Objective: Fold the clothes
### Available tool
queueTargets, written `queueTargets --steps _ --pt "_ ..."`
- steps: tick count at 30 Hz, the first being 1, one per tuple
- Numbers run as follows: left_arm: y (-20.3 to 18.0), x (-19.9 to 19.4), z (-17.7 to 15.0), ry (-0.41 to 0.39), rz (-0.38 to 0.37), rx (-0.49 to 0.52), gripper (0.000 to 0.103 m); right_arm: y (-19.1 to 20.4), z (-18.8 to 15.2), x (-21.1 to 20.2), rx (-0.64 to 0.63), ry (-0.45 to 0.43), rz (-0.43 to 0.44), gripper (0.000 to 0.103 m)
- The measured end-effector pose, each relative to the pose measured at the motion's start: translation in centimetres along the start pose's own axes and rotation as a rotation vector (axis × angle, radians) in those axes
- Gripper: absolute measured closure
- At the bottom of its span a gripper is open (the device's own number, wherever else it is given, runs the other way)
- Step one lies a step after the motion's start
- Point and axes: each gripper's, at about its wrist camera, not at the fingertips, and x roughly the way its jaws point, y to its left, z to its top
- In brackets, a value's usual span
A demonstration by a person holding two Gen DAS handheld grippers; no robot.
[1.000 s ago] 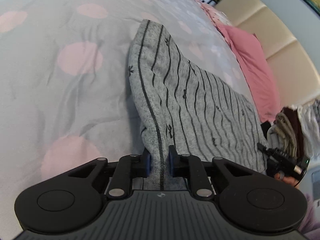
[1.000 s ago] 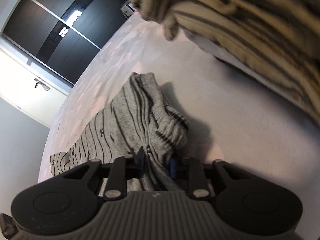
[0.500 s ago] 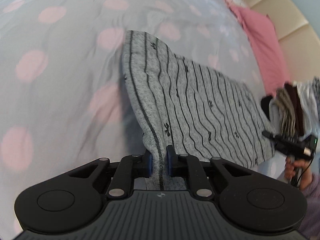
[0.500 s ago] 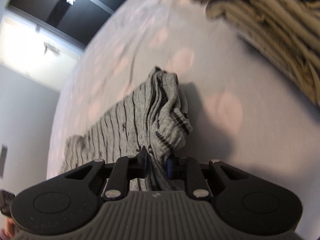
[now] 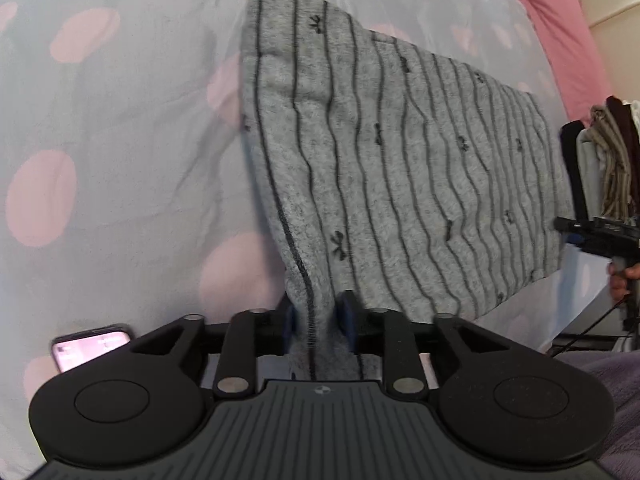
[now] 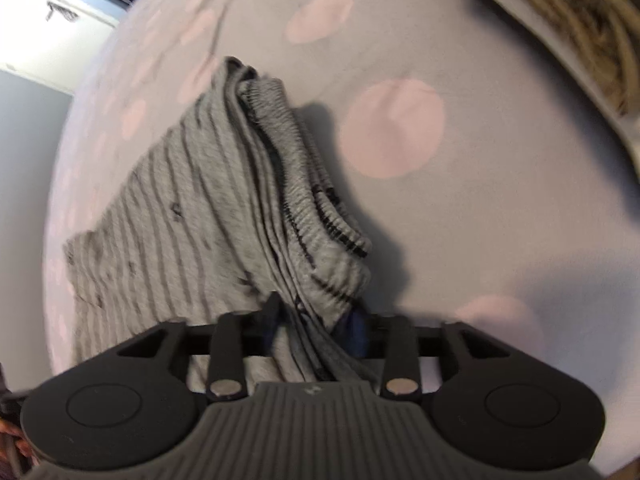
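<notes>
Bed: pale grey cover [image 5: 120, 128] with pink dots, filling both wrist views; a pink pillow [image 5: 552, 20] lies at its far right edge.
Garment: grey striped garment [image 5: 420, 168] with small bow prints, spread across the cover between the two tools, one end lifted toward each.
Left gripper [image 5: 316, 322]: jaws opening, a narrow gap; a folded edge of the garment runs between the blue pads and looks slack against them.
Right gripper [image 6: 316, 322]: jaws opening, wider; bunched layers and the ribbed hem [image 6: 332, 236] hang between the pads without being pinched.
Clothes pile: folded striped and dark items [image 5: 612, 160] stacked at the right of the bed.
Phone: lit phone [image 5: 94, 346] on the cover, beside the left tool.
</notes>
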Motion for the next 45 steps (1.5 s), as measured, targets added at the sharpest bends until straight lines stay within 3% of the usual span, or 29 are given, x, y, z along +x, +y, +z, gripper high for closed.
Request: queueTargets --steps 3,6,8,11,13,17,21,23,24,27,28,30,32,34,38,40,42,45 --pt "0.5 -1.4 0.2 -0.062 0.040 0.019 0.074 0.5 0.6 -2.1 -0.095 -0.025 -0.074 0.050" --pt "0.8 -2.1 1.1 -0.169 0.061 0.049 0.073 2.9 1.0 -4.1 -0.290 -0.098 -0.221 0.050" --pt "0.8 -2.2 2.2 -0.233 0.080 0.068 0.073 4.2 1.6 -5.2 -0.418 -0.180 -0.274 0.050" --pt "0.9 -2.0 4.5 -0.310 0.080 0.084 0.073 5.6 3.0 -5.6 -0.499 -0.283 -0.185 0.049" --pt "0.8 -1.7 6.1 -0.342 0.061 0.107 0.073 6.3 4.5 -4.8 -0.512 -0.329 -0.138 0.043" --pt "0.7 -0.4 8.0 -0.364 0.036 0.191 0.073 6.6 8.5 -1.2 -0.487 -0.277 -0.037 0.043" --pt "2.2 0.5 8.8 -0.389 0.007 0.145 0.073 6.2 11.7 2.0 -0.400 -0.212 0.022 0.043" --pt "2.9 0.9 9.2 -0.409 -0.019 0.118 0.073 6.3 12.1 3.1 -0.353 -0.178 0.041 0.056" --pt "3.1 1.1 9.3 -0.420 -0.031 0.111 0.073 7.0 12.7 4.0 -0.332 -0.184 0.047 0.082" --pt "3.5 1.5 9.5 -0.435 -0.043 0.087 0.074 8.0 12.2 3.3 -0.385 -0.245 0.050 0.094" --pt "3.6 1.6 9.6 -0.433 -0.035 0.082 0.077 8.4 12.0 2.9 -0.406 -0.265 0.045 0.095" --pt "3.5 1.8 9.7 -0.425 -0.001 0.079 0.093 9.0 11.5 2.0 -0.432 -0.315 0.032 0.096" --pt "3.4 1.8 9.5 -0.422 0.028 0.081 0.097 9.5 10.9 1.1 -0.454 -0.385 -0.031 0.096" --pt "3.3 1.9 9.5 -0.417 0.040 0.076 0.098 9.2 10.4 0.5 -0.451 -0.437 -0.091 0.097" --pt "3.3 2.3 9.7 -0.419 0.066 0.065 0.098 9.0 10.6 2.7 -0.465 -0.416 -0.128 0.096" --pt "3.1 2.3 9.6 -0.427 0.069 0.069 0.098 8.4 10.9 3.8 -0.455 -0.393 -0.128 0.095" --pt "2.9 2.0 9.3 -0.439 0.087 0.078 0.087 8.0 11.0 4.3 -0.439 -0.379 -0.121 0.088" --pt "2.6 1.2 8.6 -0.445 0.102 0.074 0.073 7.1 10.4 3.6 -0.396 -0.375 -0.097 0.045"
